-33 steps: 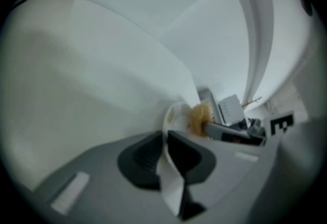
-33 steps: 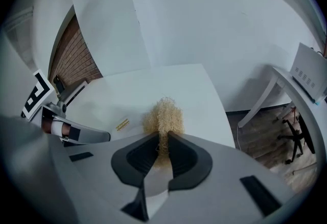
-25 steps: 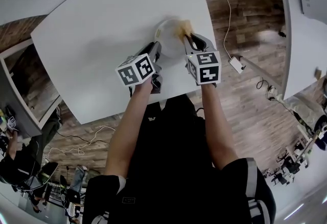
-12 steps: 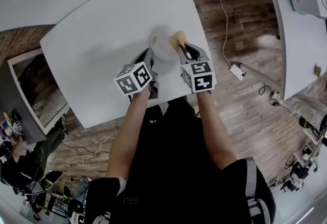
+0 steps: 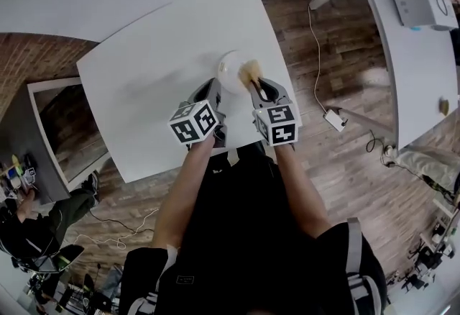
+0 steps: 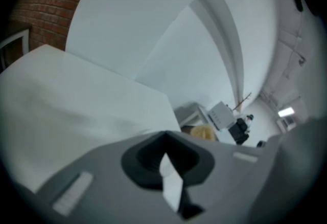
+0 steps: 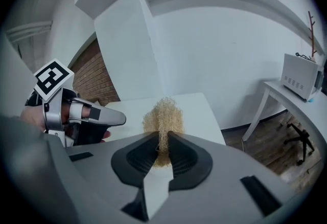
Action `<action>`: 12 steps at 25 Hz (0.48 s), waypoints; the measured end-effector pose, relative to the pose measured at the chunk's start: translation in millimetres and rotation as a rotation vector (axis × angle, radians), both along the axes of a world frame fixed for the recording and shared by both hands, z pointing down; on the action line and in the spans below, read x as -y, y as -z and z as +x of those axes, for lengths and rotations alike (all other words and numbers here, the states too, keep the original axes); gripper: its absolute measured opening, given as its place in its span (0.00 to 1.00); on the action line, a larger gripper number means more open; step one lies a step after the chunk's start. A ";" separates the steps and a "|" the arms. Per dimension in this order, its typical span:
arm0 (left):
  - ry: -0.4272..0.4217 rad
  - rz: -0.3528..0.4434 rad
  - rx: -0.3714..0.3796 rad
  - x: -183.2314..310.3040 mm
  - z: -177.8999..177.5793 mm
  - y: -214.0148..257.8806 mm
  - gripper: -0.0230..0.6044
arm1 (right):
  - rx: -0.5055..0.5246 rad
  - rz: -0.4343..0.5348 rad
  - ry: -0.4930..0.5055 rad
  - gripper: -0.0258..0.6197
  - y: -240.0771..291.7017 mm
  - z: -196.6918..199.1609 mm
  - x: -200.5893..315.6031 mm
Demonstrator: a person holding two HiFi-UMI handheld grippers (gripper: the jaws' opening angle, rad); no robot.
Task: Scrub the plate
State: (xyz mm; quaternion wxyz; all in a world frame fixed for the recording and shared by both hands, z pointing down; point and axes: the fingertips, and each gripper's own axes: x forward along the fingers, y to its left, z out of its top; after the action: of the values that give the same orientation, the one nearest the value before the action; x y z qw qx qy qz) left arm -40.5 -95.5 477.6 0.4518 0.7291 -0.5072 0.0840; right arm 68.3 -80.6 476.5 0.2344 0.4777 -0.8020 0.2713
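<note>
- Forearms are stretching forward side by side, and you are holding both grippers close together over the near part of the matte white table [image 5: 144, 76], marker cubes toward you.
- Your right gripper [image 7: 162, 141] is pinching a wiry, straw-coloured scrubber [image 7: 163, 115] between its ribbed black pads, fibres bulging above them.
- Your left gripper [image 6: 163, 138] is showing its jaws drawn together; whether they are nipping a rim cannot be told.
- The round white plate [image 5: 227, 64] is sitting just ahead of both tips, the scrubber touching its right side.

Left hand-held gripper [image 6: 164, 137], jaws together, white table [image 6: 76, 105] beyond, tan scrubber [image 6: 204, 132] peeking past, brick wall [image 6: 46, 8] behind
</note>
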 end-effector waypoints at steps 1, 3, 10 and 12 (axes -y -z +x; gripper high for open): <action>0.002 0.037 -0.003 -0.4 -0.3 8.6 0.04 | 0.008 0.021 -0.006 0.11 6.7 0.2 -1.4; 0.012 0.127 -0.020 -1.4 -1.9 28.2 0.04 | 0.025 0.072 -0.020 0.11 22.1 0.5 -3.5; -0.051 0.435 0.089 -17.8 -9.5 102.5 0.04 | 0.098 0.229 -0.039 0.11 82.9 -5.9 -21.2; -0.078 0.511 0.135 -24.9 -8.9 122.0 0.04 | 0.114 0.265 -0.036 0.11 98.5 -7.6 -26.2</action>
State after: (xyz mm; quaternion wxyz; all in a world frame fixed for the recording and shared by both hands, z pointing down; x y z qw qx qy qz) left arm -49.4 -70.6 355.6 0.2145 0.8313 -0.5124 0.0191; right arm 60.7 -54.4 378.0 0.1184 0.5026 -0.8341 0.1938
